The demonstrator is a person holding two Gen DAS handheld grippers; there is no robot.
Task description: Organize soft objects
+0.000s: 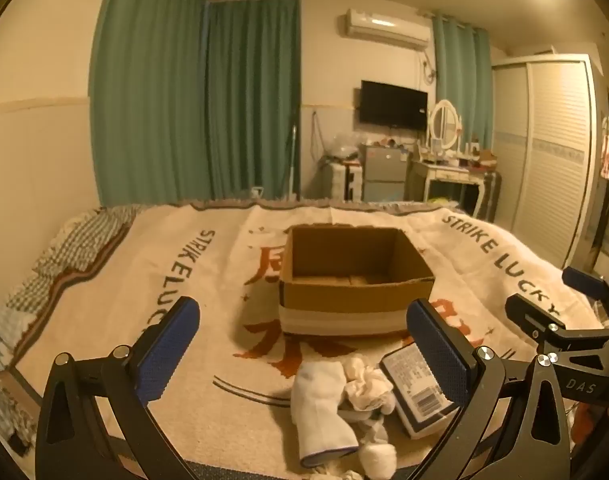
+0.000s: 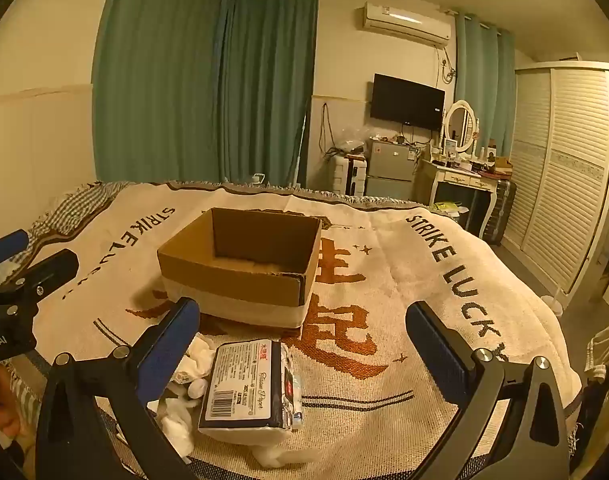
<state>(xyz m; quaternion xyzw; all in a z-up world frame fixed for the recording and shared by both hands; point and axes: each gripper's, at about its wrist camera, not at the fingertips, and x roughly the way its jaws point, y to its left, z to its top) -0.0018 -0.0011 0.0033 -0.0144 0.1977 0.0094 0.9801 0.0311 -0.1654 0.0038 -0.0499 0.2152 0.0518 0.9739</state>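
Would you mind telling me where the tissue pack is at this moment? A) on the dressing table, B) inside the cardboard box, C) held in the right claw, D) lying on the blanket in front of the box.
D: the tissue pack lies on the blanket beside the white socks, in front of the cardboard box, and both claws are open.

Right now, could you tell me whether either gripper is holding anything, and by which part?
Nothing is held. The left gripper and the right gripper both have open, empty jaws above the white sock and tissue pack.
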